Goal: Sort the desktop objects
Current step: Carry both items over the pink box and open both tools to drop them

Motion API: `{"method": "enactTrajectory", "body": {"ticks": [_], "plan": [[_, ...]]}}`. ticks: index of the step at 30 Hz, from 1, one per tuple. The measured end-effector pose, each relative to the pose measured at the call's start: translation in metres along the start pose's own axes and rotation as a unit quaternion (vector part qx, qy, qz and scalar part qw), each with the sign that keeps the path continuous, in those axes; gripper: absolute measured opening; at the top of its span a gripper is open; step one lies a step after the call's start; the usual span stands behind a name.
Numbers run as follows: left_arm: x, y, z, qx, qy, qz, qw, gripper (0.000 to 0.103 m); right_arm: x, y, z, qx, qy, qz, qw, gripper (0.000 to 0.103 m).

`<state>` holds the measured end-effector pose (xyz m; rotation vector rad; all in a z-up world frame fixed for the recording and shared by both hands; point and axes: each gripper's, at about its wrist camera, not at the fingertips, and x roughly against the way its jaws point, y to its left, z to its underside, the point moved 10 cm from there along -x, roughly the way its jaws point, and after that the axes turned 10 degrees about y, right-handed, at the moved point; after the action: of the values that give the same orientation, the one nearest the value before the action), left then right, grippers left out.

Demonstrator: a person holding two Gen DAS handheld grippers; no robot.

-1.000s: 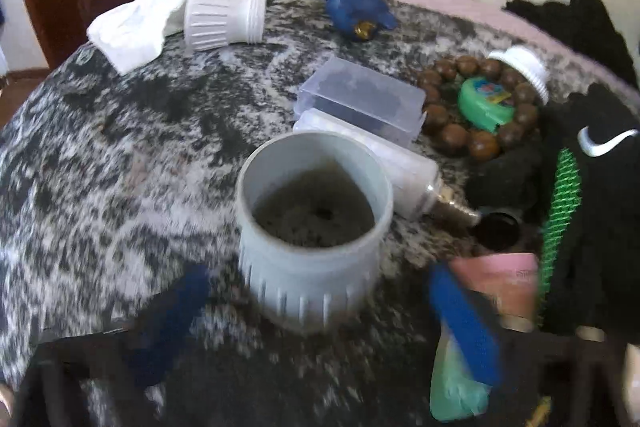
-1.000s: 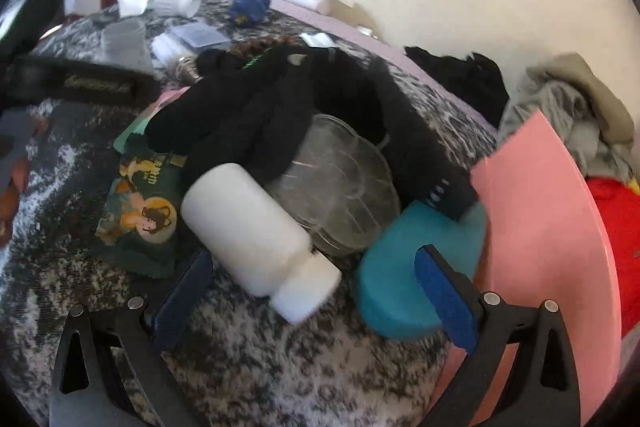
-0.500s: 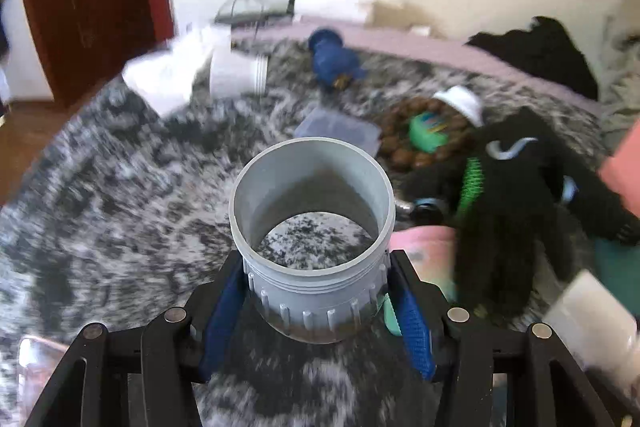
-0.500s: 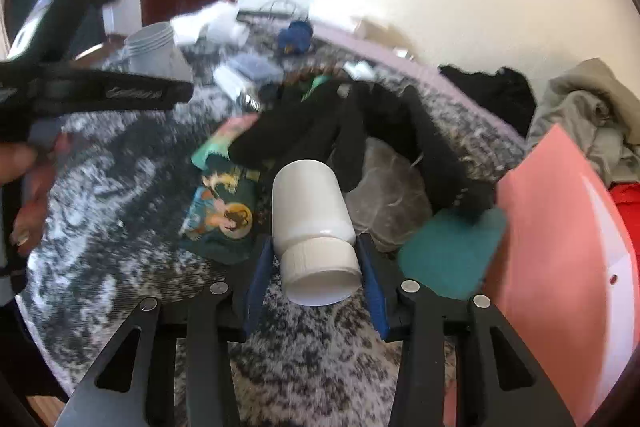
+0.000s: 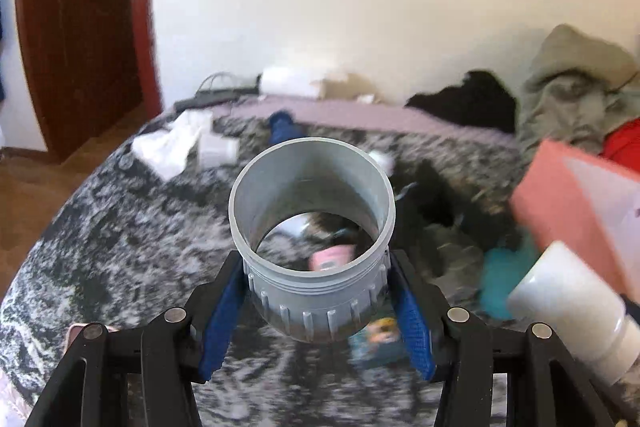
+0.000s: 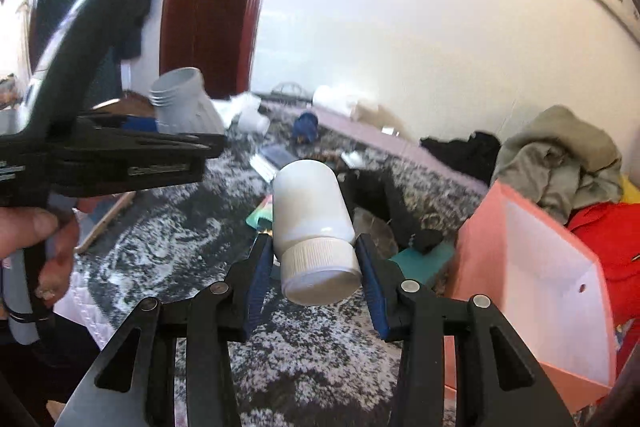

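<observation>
My left gripper (image 5: 316,311) is shut on a grey open-ended plastic tube (image 5: 312,227) and holds it above the table, open end toward the camera. It also shows in the right wrist view (image 6: 184,103) at the left. My right gripper (image 6: 316,271) is shut on a white bottle (image 6: 312,211) by its ribbed cap, lifted above the table. The bottle also shows in the left wrist view (image 5: 568,307) at the lower right.
A pink open box (image 6: 540,267) stands at the right, with a teal item (image 6: 424,259) and black gloves (image 6: 380,195) beside it. Farther back lie a blue object (image 5: 282,131), white tissue (image 5: 172,143), a white cap (image 5: 218,149) and a pile of clothes (image 6: 560,155).
Both grippers have risen higher above the table with the grey tube and the white bottle in them. The views now tilt up toward the wall.
</observation>
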<state>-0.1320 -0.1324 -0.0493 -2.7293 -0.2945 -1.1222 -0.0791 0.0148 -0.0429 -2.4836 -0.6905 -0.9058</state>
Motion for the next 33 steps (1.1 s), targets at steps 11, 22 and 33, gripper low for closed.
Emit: {"method": "enactTrajectory", "body": {"ticks": [11, 22, 33], "plan": [[0.066, -0.138, -0.022, -0.091, -0.085, 0.06, 0.9903, 0.06, 0.109, -0.107, 0.022, -0.105, -0.087, 0.13, 0.982, 0.045], [0.053, -0.288, -0.011, -0.159, -0.083, 0.14, 0.9738, 0.06, 0.137, -0.25, 0.094, -0.264, -0.061, 0.228, 0.935, 0.046], [-0.018, -0.347, -0.005, -0.172, -0.017, 0.149, 0.9737, 0.06, 0.076, -0.29, 0.119, -0.281, 0.006, 0.238, 0.93, 0.046]]}}
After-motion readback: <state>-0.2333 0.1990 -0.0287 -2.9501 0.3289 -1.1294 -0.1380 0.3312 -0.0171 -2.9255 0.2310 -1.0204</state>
